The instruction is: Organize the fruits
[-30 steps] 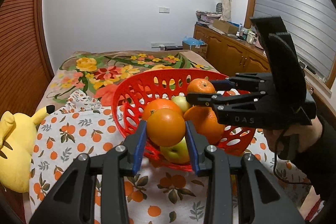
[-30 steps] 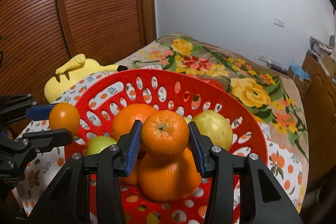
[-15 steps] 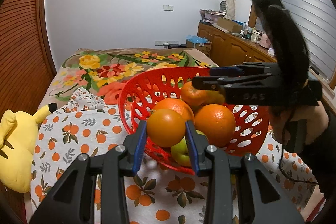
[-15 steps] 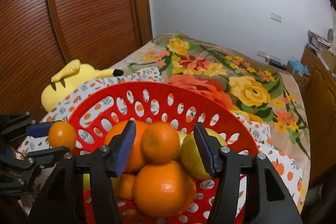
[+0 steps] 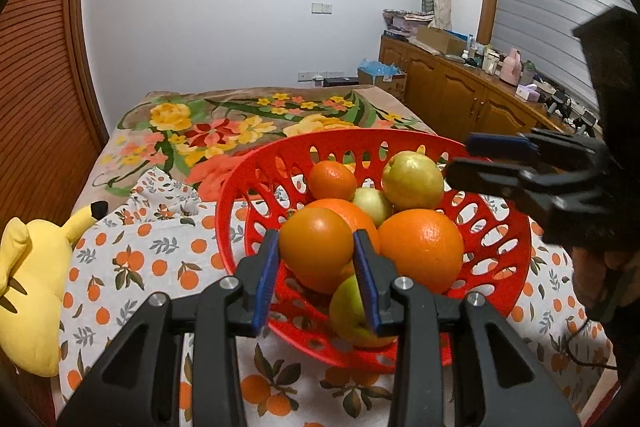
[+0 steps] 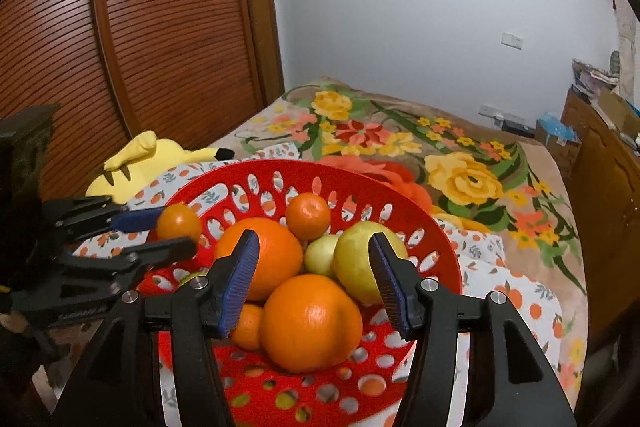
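A red perforated basket (image 5: 240,195) (image 6: 436,247) holds a pile of oranges and green apples on the bed. My left gripper (image 5: 316,251) (image 6: 176,227) is shut on a smooth orange (image 5: 316,247) (image 6: 179,223), which hangs at the basket's near-left rim. My right gripper (image 6: 314,281) (image 5: 460,157) stands open above the pile with nothing between its pads. A small tangerine (image 6: 308,215) (image 5: 332,180) lies free on top of the pile, beyond the right gripper's fingertips, beside a yellow-green apple (image 6: 360,259) (image 5: 412,175). A large orange (image 6: 312,323) (image 5: 420,251) sits below the right gripper.
An orange-print cloth (image 5: 132,259) lies under the basket, on a flowered blanket (image 6: 460,179). A yellow plush toy (image 5: 28,287) (image 6: 140,159) rests at the left by the slatted wooden doors (image 6: 140,47). A wooden sideboard (image 5: 460,95) runs along the right wall.
My right gripper opened, let go of the small tangerine, which now rests on the pile, and drew back upward. My left gripper has carried its orange closer to the basket.
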